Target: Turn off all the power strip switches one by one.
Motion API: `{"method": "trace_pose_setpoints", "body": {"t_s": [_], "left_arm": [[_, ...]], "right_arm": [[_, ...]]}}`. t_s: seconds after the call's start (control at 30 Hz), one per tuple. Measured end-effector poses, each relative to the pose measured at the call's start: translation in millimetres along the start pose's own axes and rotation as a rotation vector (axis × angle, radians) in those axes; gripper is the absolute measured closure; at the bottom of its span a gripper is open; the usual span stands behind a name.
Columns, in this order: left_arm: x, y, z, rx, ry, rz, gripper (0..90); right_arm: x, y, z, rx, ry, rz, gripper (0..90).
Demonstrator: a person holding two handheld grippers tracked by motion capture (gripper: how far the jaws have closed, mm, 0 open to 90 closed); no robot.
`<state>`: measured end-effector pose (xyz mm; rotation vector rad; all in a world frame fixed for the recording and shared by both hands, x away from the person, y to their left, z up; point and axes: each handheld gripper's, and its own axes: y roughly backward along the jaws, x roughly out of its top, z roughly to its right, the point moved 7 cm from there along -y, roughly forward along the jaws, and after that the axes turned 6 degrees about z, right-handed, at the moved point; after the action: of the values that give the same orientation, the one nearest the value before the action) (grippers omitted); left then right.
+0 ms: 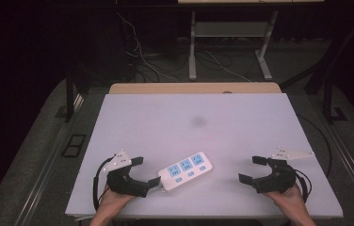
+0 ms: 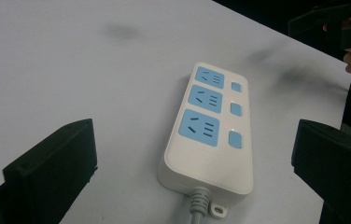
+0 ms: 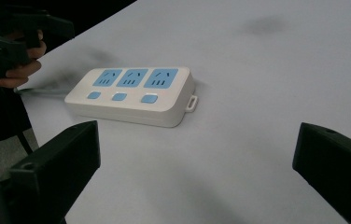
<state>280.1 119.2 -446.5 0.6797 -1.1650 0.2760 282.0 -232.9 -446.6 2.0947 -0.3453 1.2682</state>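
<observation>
Strip: a white power strip (image 1: 185, 170) with three blue sockets lay flat on the table (image 1: 241, 122), near the front edge, between the two grippers.
Left gripper (image 1: 143, 172): jaws wide, empty, just beside the strip's cord end.
Right gripper (image 1: 254, 169): jaws wide, empty, well apart from the strip.
Step, as judged: probably a grasp of the strip.
Doing it well: straddle the body across its narrow width, clear of the switches (image 2: 235, 109), and close squarely.
Risk: the smooth casing could skid if pinched at a corner.

The high view looks steeply down over the table (image 1: 241, 117). Both gripper views sit low and close (facing each other), sharing the strip (image 2: 209, 130).
</observation>
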Motion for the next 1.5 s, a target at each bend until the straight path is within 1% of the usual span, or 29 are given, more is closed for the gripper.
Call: {"method": "trace_pose_setpoints", "body": {"t_s": [0.27, 0.43, 0.53, 0.8, 1.03, 1.3, 1.4, 1.5], "left_arm": [[-0.4, -0.7, 0.5, 0.0, -0.001, -0.005, 0.0], [0.4, -0.2, 1.9, -0.001, -0.006, -0.006, 0.0], [0.7, -0.1, 2.1, 0.002, -0.007, -0.005, 0.0], [1.4, 1.2, 1.2, 0.008, -0.016, -0.019, 0.0], [4.1, 2.4, 0.4, 0.009, -0.025, -0.032, 0.0], [13.8, 1.9, -0.6, -0.002, -0.027, -0.047, 0.0], [18.5, -0.5, -0.3, -0.008, -0.042, -0.062, 0.0], [21.6, -4.4, -0.5, -0.016, -0.05, -0.082, 0.0]], "right_arm": [[-3.3, 1.5, 0.0, 0.003, 0.002, -0.013, 0.4], [-3.4, 3.3, 1.1, 0.002, -0.001, -0.012, 0.4], [-3.5, 6.2, 3.1, 0.002, -0.01, -0.007, 0.4], [-4.8, 9.9, 4.7, 0.008, -0.017, -0.008, 0.4], [-6.5, 10.1, 5.1, 0.018, -0.019, -0.021, 0.4], [-7.3, 11.3, 6.0, 0.014, -0.022, -0.024, 0.4], [-7.4, 11.8, 5.5, 0.024, -0.031, -0.017, 0.4], [-7.9, 11.4, 5.1, 0.024, -0.029, -0.019, 0.4]]}}
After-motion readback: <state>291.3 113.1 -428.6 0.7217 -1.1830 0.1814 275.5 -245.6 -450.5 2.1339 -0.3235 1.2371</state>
